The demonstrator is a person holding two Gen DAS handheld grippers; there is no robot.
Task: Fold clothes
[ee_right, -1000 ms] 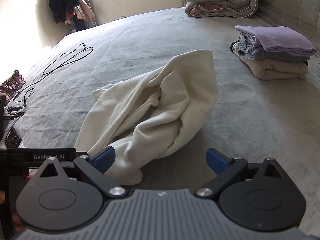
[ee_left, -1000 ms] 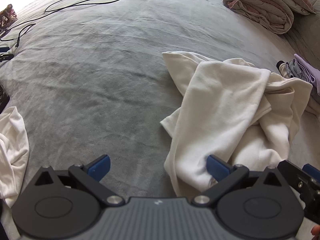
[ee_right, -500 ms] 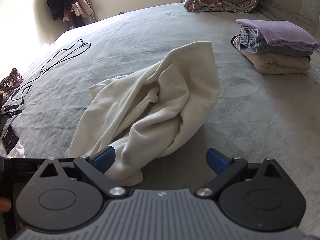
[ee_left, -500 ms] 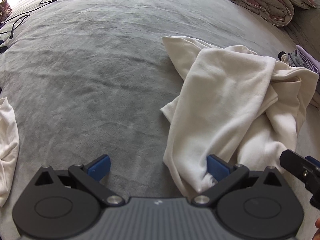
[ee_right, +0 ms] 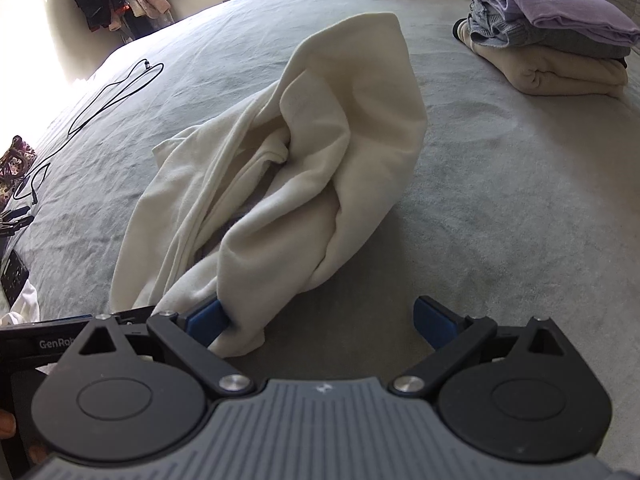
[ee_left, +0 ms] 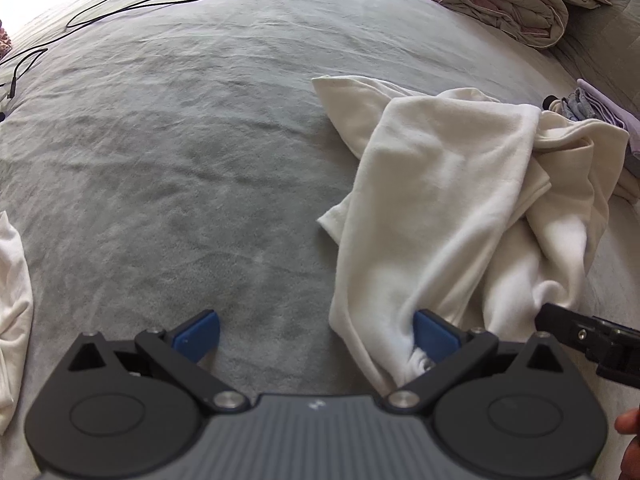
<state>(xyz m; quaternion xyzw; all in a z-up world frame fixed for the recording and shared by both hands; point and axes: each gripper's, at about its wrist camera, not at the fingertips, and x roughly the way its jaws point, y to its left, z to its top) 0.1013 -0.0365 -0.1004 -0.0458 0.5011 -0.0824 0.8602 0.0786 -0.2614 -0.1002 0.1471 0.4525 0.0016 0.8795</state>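
Cream knit garment [ee_right: 320, 168]: soft, light, limp when lifted. Left tongs [ee_left: 316, 336] and right tongs [ee_right: 322, 318] spread wide; near hem corners best pinched.

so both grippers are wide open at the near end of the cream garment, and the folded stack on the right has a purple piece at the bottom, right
Not quite: the purple piece is on top of the folded stack, with a beige one at the bottom, as the right wrist view shows. The rest holds: the left gripper and right gripper are wide open at the cream garment's near end.

Crumpled cream garment [ee_right: 304, 168] on grey bed [ee_right: 500, 208], right gripper [ee_right: 324, 322] jaws spread
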